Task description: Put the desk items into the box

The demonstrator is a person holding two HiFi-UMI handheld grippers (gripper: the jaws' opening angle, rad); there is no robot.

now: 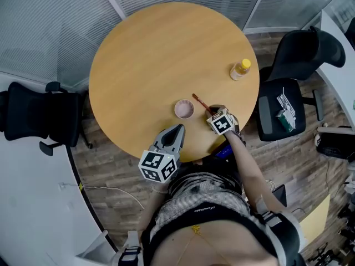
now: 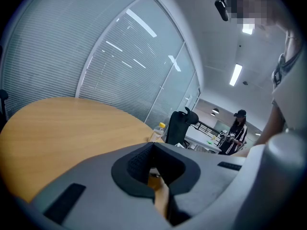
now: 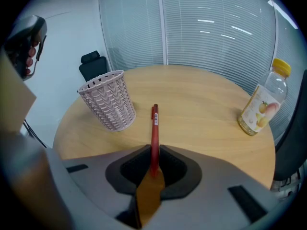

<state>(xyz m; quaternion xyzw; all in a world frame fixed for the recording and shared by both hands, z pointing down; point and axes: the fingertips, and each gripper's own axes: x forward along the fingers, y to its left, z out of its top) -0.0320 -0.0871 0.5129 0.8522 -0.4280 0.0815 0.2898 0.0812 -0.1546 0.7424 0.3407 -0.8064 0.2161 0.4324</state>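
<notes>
the right tongs (image 1: 213,111) are clenched on the near end of the red pen (image 3: 154,123), which seems to lie on the table (image 1: 161,54), just right of the pink woven basket (image 3: 108,99). the left tongs (image 1: 177,129) are closed on nothing, over the table's near edge. to do this well - lift the pen clear, tip it upright over the basket's mouth, and release only once its tip is inside. a juice bottle (image 1: 241,69) stands far right.
</notes>
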